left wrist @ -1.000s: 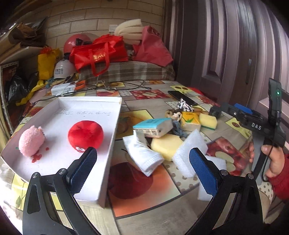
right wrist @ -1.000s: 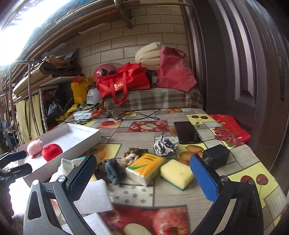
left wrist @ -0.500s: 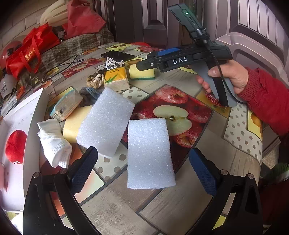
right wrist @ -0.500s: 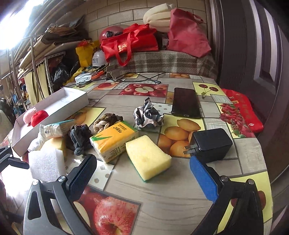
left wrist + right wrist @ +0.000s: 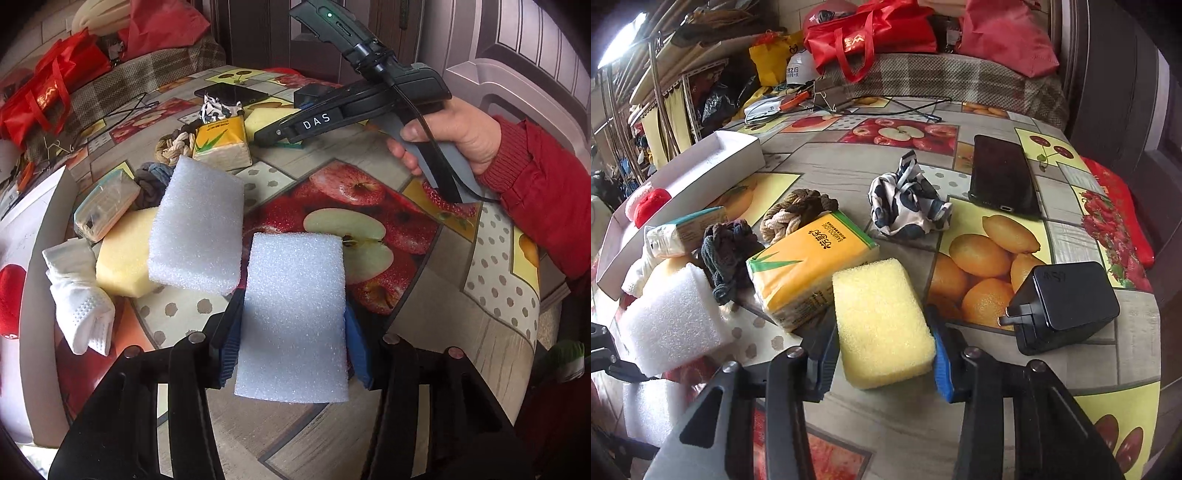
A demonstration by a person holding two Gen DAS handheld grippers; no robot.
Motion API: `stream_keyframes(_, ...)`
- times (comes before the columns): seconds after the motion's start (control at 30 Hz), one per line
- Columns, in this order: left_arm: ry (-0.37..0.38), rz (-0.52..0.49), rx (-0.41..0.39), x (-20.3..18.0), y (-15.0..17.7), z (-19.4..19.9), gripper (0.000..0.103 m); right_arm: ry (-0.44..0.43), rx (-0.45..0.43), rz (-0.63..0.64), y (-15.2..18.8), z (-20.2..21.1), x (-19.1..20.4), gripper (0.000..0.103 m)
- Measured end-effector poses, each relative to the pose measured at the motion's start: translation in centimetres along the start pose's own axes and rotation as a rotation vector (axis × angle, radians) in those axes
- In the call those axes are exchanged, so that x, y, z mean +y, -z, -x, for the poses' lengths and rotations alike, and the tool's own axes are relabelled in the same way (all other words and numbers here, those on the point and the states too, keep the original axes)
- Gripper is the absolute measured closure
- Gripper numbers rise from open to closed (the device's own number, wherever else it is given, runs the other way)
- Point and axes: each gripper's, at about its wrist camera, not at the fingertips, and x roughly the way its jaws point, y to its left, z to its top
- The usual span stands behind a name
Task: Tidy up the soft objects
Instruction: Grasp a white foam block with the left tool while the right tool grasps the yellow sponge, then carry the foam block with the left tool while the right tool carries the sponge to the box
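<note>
My left gripper (image 5: 293, 350) is shut on a white foam block (image 5: 293, 314) on the fruit-print table. A second white foam block (image 5: 197, 225) leans on a yellow sponge (image 5: 120, 258) just left of it. My right gripper (image 5: 884, 358) is shut on another yellow sponge (image 5: 881, 332). A white sock (image 5: 79, 295), tissue packs (image 5: 809, 262) (image 5: 105, 206), braided ropes (image 5: 796, 214), a dark scrunchie (image 5: 726, 251) and a spotted cloth (image 5: 907, 206) lie nearby. The white box (image 5: 716, 166) at the left holds a red plush (image 5: 650, 205) and a pink one.
A black phone (image 5: 1001, 173) and a black charger (image 5: 1065, 306) lie on the right of the table. Cables, red bags (image 5: 871, 33) and a helmet sit at the back. The table edge runs close on the right and front.
Both grippers moved forward and down and closed: the left one onto the near white foam block, the right one onto the yellow sponge. Both were open before.
</note>
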Motion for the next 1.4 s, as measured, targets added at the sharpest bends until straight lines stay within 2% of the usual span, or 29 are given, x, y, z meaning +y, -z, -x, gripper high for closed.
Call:
stream_keyframes(0.07, -0.005, -0.001, -0.056, 0.0, 0.1, 1.1, 0.054, 0.029, -0.067, 0.004, 0.0, 1.2, 0.0, 0.060)
stream_keyframes(0.2, -0.037, 0.014, -0.248, 0.4, 0.6, 4.7, 0.054, 0.122, -0.248, -0.032, 0.9, 4.7, -0.2, 0.060)
stream_keyframes(0.27, -0.077, 0.056, -0.333, 1.5, 1.0, 6.3, 0.054, 0.162, -0.334, -0.052, 1.6, 6.4, -0.2, 0.060)
stream_keyframes(0.37, -0.151, 0.139, -0.393, 3.5, 1.5, 7.3, 0.054, 0.191, -0.398, -0.083, 2.2, 7.8, -0.1, 0.060)
stream_keyframes(0.5, -0.284, 0.235, -0.420, 6.8, 2.6, 8.4, 0.054, 0.209, -0.439, -0.093, 2.3, 8.5, 0.5, 0.060)
stream_keyframes(0.73, -0.446, 0.361, -0.496, 10.3, 6.2, 11.6, 0.053, 0.183, -0.469, -0.087, 2.1, 8.6, 2.4, 0.060)
stream_keyframes(0.83, -0.497, 0.394, -0.525, 10.9, 7.3, 12.6, 0.053, 0.158, -0.480, -0.075, 1.9, 8.4, 3.8, 0.060)
stream_keyframes(1.07, -0.621, 0.465, -0.510, 12.7, 8.5, 13.2, 0.053, 0.067, -0.479, -0.027, 1.3, 7.4, 8.1, 0.060)
stream_keyframes(1.2, -0.667, 0.473, -0.493, 14.2, 9.0, 13.2, 0.053, 0.007, -0.475, 0.027, 0.7, 6.8, 11.2, 0.060)
stream_keyframes(1.33, -0.674, 0.541, -0.474, 16.8, 9.9, 13.3, 0.053, -0.056, -0.470, 0.070, -0.1, 6.0, 14.3, 0.060)
stream_keyframes(1.4, -0.709, 0.549, -0.484, 17.6, 10.4, 13.7, 0.053, -0.086, -0.469, 0.090, -0.5, 5.5, 16.0, 0.060)
